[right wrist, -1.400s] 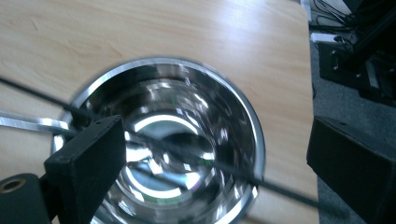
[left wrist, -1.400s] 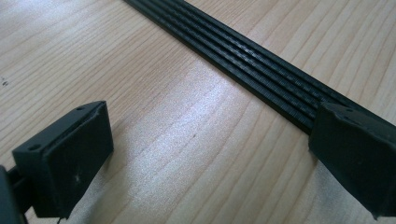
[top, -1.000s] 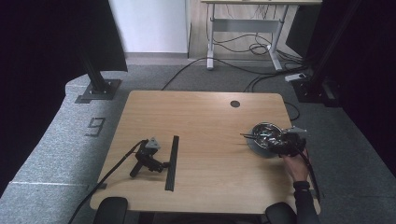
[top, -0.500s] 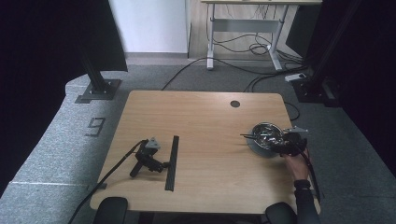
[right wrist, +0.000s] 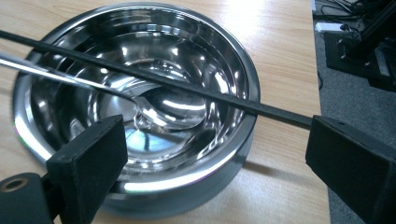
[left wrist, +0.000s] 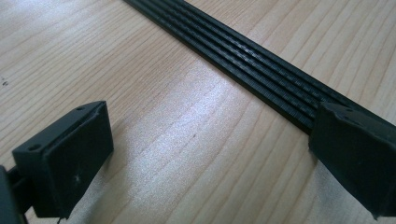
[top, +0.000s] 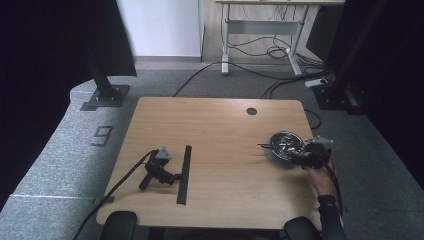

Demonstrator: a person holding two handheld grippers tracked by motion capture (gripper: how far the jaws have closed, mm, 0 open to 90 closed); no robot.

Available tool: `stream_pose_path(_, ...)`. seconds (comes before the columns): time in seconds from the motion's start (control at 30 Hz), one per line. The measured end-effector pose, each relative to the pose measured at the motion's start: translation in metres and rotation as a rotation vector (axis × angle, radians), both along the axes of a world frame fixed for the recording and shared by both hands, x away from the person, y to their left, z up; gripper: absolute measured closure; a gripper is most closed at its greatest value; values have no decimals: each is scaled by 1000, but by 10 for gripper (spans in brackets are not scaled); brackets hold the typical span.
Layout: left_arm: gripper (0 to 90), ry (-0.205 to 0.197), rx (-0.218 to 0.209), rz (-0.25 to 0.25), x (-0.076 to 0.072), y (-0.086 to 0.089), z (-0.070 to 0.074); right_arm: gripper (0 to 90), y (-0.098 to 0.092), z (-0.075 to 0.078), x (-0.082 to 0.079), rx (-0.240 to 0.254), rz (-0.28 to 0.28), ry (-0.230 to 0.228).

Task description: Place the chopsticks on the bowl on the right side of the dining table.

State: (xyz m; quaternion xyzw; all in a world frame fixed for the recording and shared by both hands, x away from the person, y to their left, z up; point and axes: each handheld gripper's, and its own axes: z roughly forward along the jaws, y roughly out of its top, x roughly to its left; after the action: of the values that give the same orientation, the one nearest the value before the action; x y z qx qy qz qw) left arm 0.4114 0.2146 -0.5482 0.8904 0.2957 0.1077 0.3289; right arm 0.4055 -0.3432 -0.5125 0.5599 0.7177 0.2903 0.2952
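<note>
1. The left gripper (top: 159, 167) lies on the wooden table (top: 220, 130), far to the left of the shiny metal bowl (top: 284, 146). No hand holds it. Its cable (top: 115, 187) runs off the near left side of the table
2. In the left gripper view, the jaws of the left gripper (left wrist: 205, 158) stand wide apart with only bare wood between them. They hold nothing
3. A long black ridged strip (top: 184, 174) lies flat on the table just beside the left gripper, on the side nearer the bowl. In the left gripper view the black ridged strip (left wrist: 243, 60) runs up to the tip of one jaw
4. The shiny metal bowl sits near the right edge of the table. A thin black stick (right wrist: 154, 79) lies across the top of the shiny metal bowl (right wrist: 233, 154), and one end pokes out past the rim on the left
5. A silver spoon (right wrist: 135, 105) rests inside the bowl, under the stick
6. The right gripper (top: 314, 152) is right at the bowl, on its right side, held by the person's hand (top: 320, 177)
7. In the right gripper view, the jaws of the right gripper (right wrist: 215, 163) are wide apart, one on each side of the near part of the bowl. They clamp nothing
</note>
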Motion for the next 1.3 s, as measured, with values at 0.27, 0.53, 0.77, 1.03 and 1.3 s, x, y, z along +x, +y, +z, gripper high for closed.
stream_pose_path(0.27, 0, 0, 0, 0, 0, 0, 0, 50, -4, 8, -18, -3, 21, 6)
stream_pose_path(0.53, 0, 0, 0, 0, 0, 0, 0, 48, 4, 18, -42, -9, 94, 19)
stream_pose_path(0.77, 0, -1, 1, 0, 0, 0, 0, 49, 13, 17, -60, -6, 143, 27)
stream_pose_path(1.03, 0, 0, 0, 0, 0, 0, 0, 49, 29, 14, -74, -10, 199, 36)
stream_pose_path(1.3, 0, 0, 0, 0, 0, 0, 0, 48, 54, 11, -76, -8, 275, 46)
